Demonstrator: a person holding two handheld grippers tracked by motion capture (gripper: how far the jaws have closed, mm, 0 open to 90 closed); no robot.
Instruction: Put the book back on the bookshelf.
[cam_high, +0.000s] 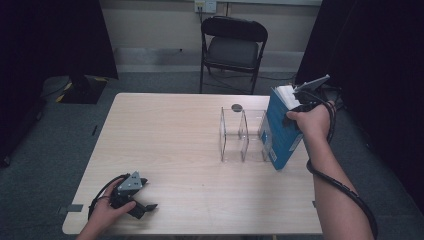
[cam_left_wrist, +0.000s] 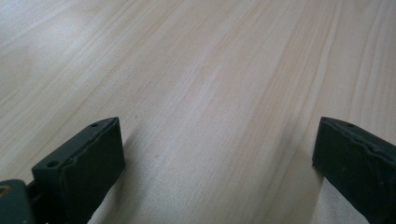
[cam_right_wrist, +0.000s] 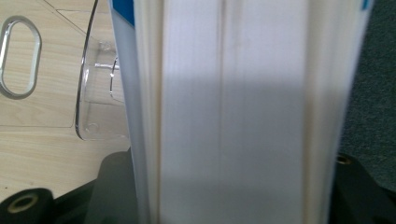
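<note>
Book (cam_high: 281, 134) with the blue cover is what I handle now; it stands at about three o'clock on the table (cam_high: 175, 140), just beside the right end of the clear acrylic rack (cam_high: 242, 136), and from the high view I cannot tell if its cover touches the last divider. Its long axis goes nearly upright, a little tilted, with the top leaning away toward one o'clock and the lower corner down on the table near the rack. The white page edges (cam_right_wrist: 233, 112) are turned up and toward my right gripper (cam_high: 299, 102), while the blue cover looks to the left and toward me. In the right gripper view the page block runs straight between the two black jaws, one jaw on each cover side at the top of the book. The picture does not show me clearly whether the pads press on the covers or only stand around them, so I cannot tell if the grip is firm. My left gripper (cam_high: 142, 206) lies low at about seven o'clock, well apart from the book, and its jaws are spread wide over bare wood. A black folding chair (cam_high: 233, 47) stands behind the table at twelve o'clock.
</note>
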